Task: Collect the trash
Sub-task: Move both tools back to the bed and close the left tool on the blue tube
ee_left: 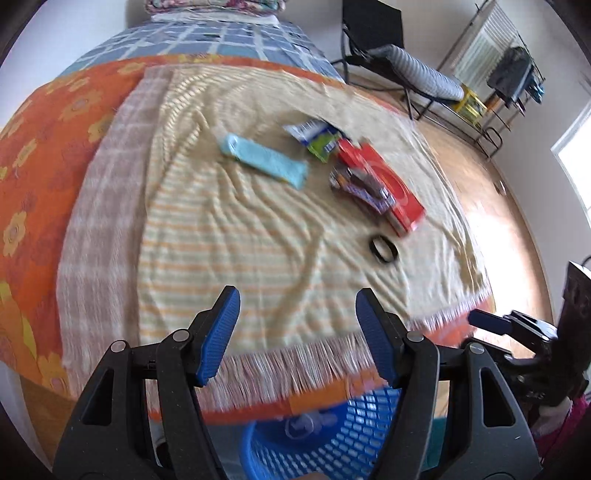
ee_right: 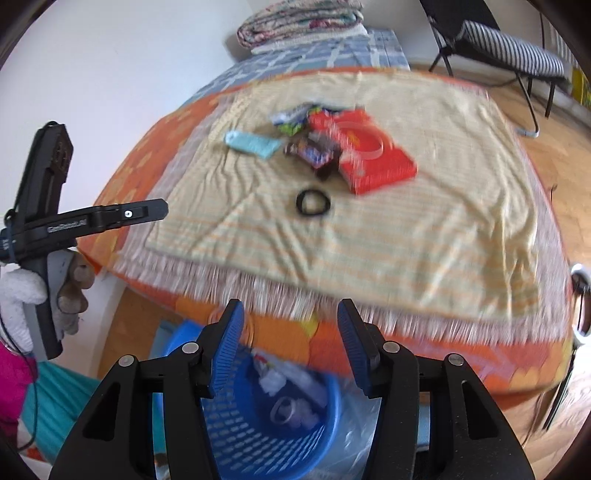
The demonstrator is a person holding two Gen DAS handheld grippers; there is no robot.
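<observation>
Both tools are released, nothing between the fingers: left tool [ee_left: 297,328], right tool [ee_right: 290,339]. A blue basket [ee_right: 258,435] sits on the floor at 6 o'clock below the bed edge, holding what appears to be pale trash. On the towel [ee_left: 229,236] lie a blue wrapper [ee_left: 264,159], red box [ee_left: 384,184] and black ring [ee_left: 383,250].

I see a bed [ee_right: 155,155] under an orange flowered cover, a striped fringed towel [ee_left: 240,240] spread over it; a black hair tie [ee_right: 313,202] lies on the towel toward the foot edge; folded quilts [ee_right: 301,22] sit at the head end; a striped folding chair [ee_right: 513,48] stands on the wooden floor [ee_left: 487,192] beyond the bed's side edge.
</observation>
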